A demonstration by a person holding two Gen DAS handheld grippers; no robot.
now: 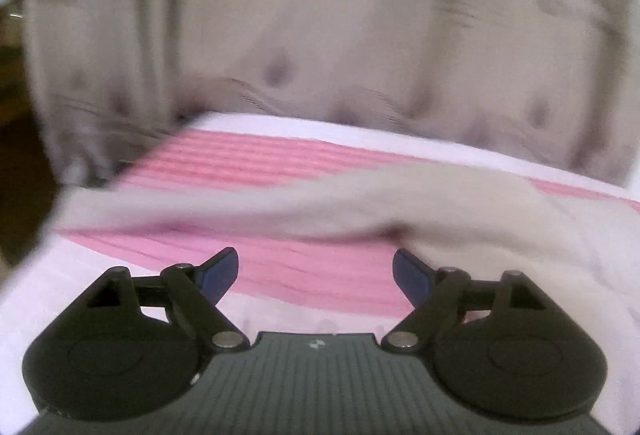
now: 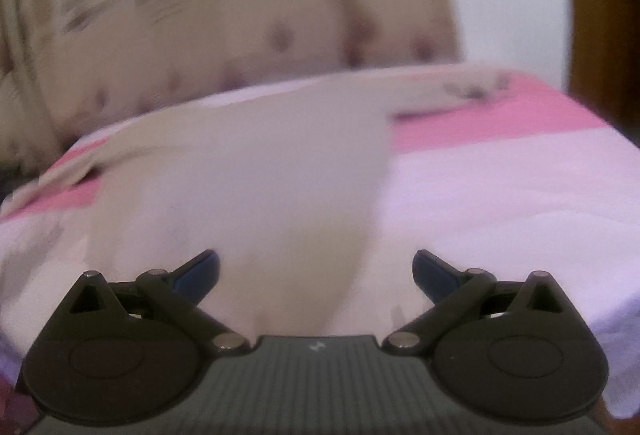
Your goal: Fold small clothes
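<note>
Meanwhile both grippers, left gripper [image 1: 316,275] and right gripper [image 2: 316,275], gape over beige garment [image 2: 248,171] (blurred curtain [image 1: 320,35] behind).

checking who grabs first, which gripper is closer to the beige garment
Right. The right gripper has the beige garment running down between its open jaws. The left gripper sits just short of the garment's edge, over the pink striped sheet.

Pale beige garment [image 2: 248,171], flat and partly folded on the bed.
</note>
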